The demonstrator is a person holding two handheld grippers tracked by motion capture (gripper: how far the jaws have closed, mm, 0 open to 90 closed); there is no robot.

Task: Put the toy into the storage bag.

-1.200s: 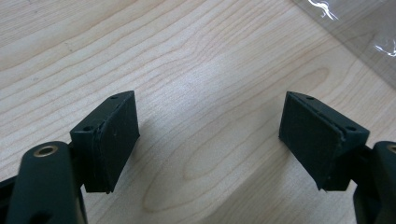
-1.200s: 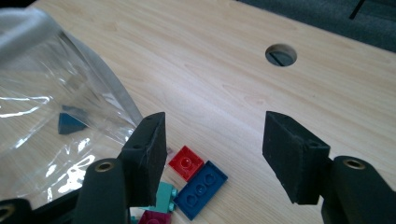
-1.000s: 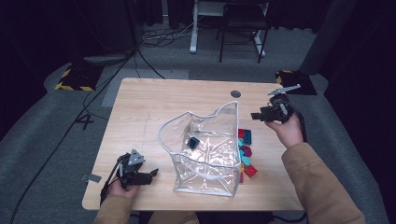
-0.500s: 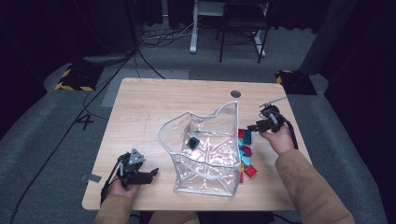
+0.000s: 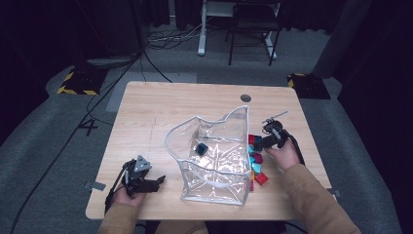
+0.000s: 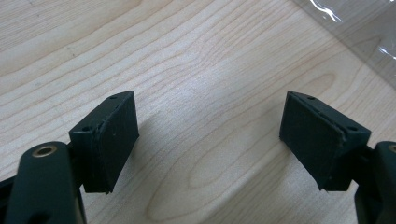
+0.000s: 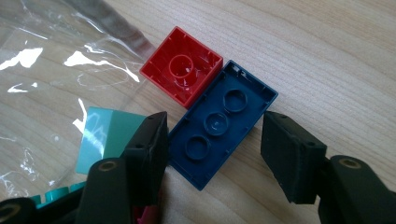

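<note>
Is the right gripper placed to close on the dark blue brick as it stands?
Probably yes. The right gripper is open with its jaws on either side of the dark blue brick, which lies underside up on the table. The red brick touches only its far end.

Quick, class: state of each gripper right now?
Left gripper: open, empty, over bare table.
Right gripper: open, jaws either side of the dark blue brick, not yet gripping it.
</note>
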